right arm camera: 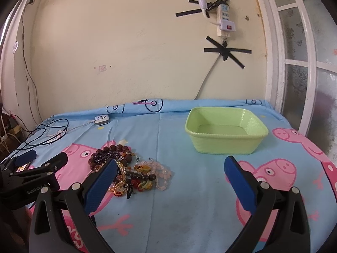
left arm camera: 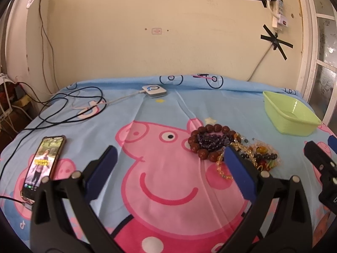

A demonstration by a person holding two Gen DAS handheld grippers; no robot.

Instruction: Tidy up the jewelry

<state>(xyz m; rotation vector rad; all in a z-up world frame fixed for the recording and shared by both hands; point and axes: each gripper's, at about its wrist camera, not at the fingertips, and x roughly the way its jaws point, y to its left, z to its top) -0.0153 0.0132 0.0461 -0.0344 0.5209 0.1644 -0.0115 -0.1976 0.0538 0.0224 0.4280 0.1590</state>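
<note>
A heap of bead jewelry (left arm camera: 221,143) lies on the blue cartoon-pig cloth: a big brown bead bracelet (left arm camera: 217,127), dark purple beads (left arm camera: 212,140), amber and pale pink strands (right arm camera: 162,169). An empty light green basket (right arm camera: 223,145) stands behind and to the right of the heap (right arm camera: 130,168). My left gripper (left arm camera: 169,156) is open above the cloth, its right finger just in front of the heap. My right gripper (right arm camera: 171,164) is open too, with the heap by its left finger and the basket (left arm camera: 294,129) ahead. Neither holds anything.
A phone (left arm camera: 44,162) with a lit screen lies at the left. A white charger puck (left arm camera: 154,90) and black cables (left arm camera: 69,105) sit near the back left. A power strip (right arm camera: 224,19) is taped to the wall. A window frame (right arm camera: 294,63) borders the right.
</note>
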